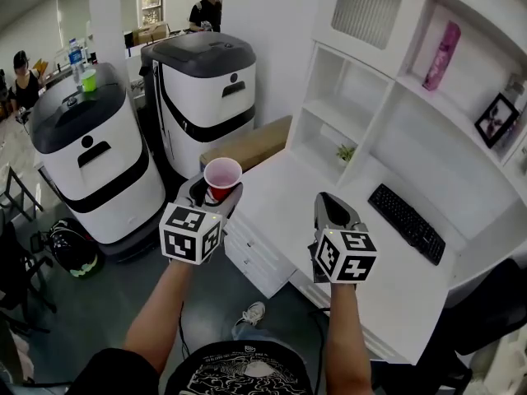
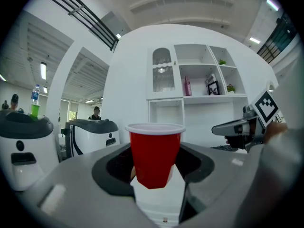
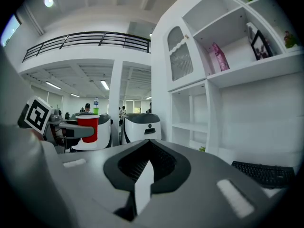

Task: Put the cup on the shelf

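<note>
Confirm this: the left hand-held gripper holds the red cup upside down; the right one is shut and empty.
No: the red cup is upright, rim up, per the left gripper view. The left hand-held gripper does hold it; the right hand-held gripper is shut and empty.

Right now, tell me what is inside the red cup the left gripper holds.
In the head view the red cup shows a pale inside with nothing visible in it. The left gripper view meets only its outer wall, so the bottom is unconfirmed.
</note>
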Available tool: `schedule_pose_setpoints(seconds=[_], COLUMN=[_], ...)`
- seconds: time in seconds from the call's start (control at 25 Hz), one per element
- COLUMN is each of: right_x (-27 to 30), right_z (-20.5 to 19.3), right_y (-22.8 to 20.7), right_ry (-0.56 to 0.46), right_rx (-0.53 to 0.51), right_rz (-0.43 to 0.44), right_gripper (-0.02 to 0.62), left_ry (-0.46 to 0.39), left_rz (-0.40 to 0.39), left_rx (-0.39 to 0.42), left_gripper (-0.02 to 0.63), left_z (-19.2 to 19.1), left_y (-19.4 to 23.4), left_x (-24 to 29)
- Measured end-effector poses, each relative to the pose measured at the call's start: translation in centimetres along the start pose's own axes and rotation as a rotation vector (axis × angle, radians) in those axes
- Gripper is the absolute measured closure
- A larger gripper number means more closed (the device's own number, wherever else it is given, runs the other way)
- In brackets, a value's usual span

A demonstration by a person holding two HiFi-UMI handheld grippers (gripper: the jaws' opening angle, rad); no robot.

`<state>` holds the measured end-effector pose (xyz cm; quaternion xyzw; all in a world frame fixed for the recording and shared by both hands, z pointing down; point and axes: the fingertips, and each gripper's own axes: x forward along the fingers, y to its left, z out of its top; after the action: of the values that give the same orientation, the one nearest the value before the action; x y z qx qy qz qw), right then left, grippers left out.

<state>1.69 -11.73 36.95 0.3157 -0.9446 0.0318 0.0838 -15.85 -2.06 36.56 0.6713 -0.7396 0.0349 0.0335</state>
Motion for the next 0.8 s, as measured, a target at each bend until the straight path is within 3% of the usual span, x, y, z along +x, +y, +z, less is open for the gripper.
schedule_pose_setpoints(seconds=[0.32,0.8], right_x=[5.8,12.5], right_z=[2.5,3.4], right_y=[-5.3,-10.5], right_ry=[-0.009,0.012], right_rx=[0.005,0.026], right_rz=[-0.057,-0.1], right_gripper=[0.571,0.571], left_ry=[-0.007,0.024], left_rz=[-0.065,-0.119], left_rx=[0.014,0.003], left_gripper=[0.348,0.348], left_z=[2.1,2.1], left_y=[0.8,2.3], left_x=[9.0,18.6])
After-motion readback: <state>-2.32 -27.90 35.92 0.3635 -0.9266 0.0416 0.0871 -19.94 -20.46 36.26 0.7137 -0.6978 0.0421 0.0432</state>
